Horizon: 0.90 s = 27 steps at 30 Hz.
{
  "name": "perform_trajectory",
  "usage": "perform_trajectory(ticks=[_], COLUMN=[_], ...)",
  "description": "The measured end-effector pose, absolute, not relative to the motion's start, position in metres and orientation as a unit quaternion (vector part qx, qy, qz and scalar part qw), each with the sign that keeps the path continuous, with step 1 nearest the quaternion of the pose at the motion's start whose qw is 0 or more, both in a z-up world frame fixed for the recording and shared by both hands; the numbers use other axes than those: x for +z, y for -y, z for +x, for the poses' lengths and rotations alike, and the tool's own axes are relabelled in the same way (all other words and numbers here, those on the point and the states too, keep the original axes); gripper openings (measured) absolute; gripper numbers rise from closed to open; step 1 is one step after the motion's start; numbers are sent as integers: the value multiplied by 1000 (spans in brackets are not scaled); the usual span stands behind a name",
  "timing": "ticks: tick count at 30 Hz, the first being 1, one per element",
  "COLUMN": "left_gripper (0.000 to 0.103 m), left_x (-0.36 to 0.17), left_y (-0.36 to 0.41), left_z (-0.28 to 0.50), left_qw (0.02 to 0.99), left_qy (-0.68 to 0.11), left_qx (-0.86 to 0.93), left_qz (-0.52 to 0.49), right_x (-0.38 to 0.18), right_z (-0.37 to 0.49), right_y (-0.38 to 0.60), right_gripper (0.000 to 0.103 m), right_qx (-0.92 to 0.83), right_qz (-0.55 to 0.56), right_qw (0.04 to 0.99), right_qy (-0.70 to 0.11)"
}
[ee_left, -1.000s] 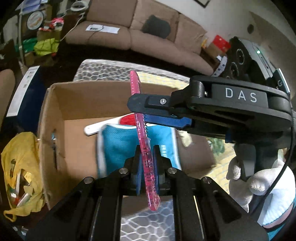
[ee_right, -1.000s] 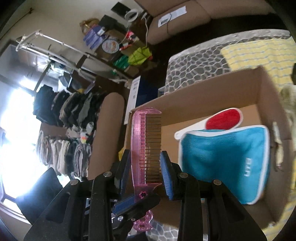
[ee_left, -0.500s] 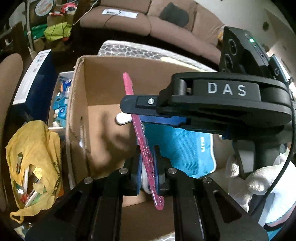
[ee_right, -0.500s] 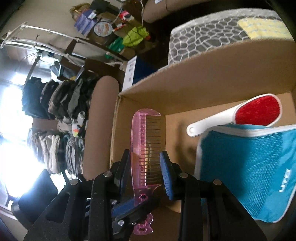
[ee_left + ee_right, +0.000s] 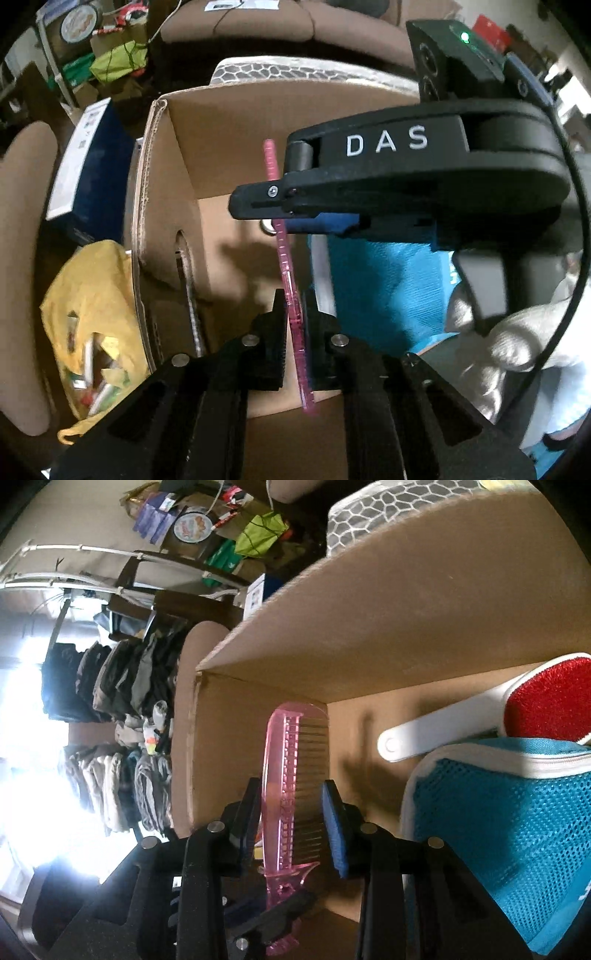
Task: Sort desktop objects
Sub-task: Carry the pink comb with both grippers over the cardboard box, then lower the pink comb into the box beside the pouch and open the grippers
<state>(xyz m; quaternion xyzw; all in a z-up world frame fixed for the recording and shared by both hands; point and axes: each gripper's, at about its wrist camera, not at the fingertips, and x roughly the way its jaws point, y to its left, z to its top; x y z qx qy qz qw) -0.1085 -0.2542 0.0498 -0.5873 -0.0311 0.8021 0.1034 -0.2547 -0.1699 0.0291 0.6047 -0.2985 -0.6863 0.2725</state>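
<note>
A translucent pink comb [image 5: 280, 243] hangs over the open cardboard box [image 5: 229, 122], near its left inner corner. My left gripper [image 5: 293, 306] is shut on the comb's handle end. From the right, my right gripper [image 5: 275, 218] crosses the comb higher up. In the right wrist view the comb [image 5: 291, 757] stands upright in my right gripper [image 5: 290, 794], one pad on its spine and one on the tooth tips. The left gripper [image 5: 266, 912] shows below it. In the box [image 5: 406, 627] lie a blue mesh pouch [image 5: 517, 830] and a white lint brush [image 5: 424, 738] with a red head.
A yellow plastic bag [image 5: 92, 314] of rubbish and a dark blue carton [image 5: 85, 166] sit left of the box. Behind it are a patterned table cover [image 5: 295, 68] and a brown sofa [image 5: 258, 22]. A white-gloved hand [image 5: 517, 339] holds the right gripper. A clothes rack [image 5: 110, 701] stands at left.
Both grippers have sunk toward the box with the comb held between them. The box's left wall and floor now look closer, and the pouch has slid to the right of the view.
</note>
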Motion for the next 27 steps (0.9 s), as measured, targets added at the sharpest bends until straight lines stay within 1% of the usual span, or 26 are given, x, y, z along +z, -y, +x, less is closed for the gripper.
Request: perform_trajectory(ticks=[3, 4, 5, 6, 7, 13, 19, 27], left_gripper=[5, 5, 5, 5, 5, 5, 5, 7], left_x=[47, 45, 44, 43, 42, 42, 37, 29], left_y=[249, 248, 245, 244, 243, 232, 222, 234], left_z=[-113, -114, -116, -117, -118, -123, -117, -110], left_qw=[90, 88, 80, 76, 72, 41, 25, 2], left_qy=[22, 21, 14, 11, 8, -6, -27, 15], left_qx=[800, 798, 797, 796, 795, 792, 785, 783], left_qz=[-593, -595, -598, -601, -602, -609, -619, -621], right_x=[25, 27, 30, 33, 37, 62, 67, 73], right_z=[-255, -255, -255, -255, -255, -252, -242, -227], right_y=[162, 159, 156, 154, 151, 136, 113, 106], right_gripper=[39, 46, 56, 60, 62, 61, 61, 61], right_qx=[-682, -682, -683, -684, -685, -717, -721, -729], right_qz=[610, 606, 603, 603, 603, 586, 582, 582], right_qw=[265, 267, 269, 270, 273, 265, 266, 271], right_qy=[305, 310, 313, 311, 305, 267, 265, 237])
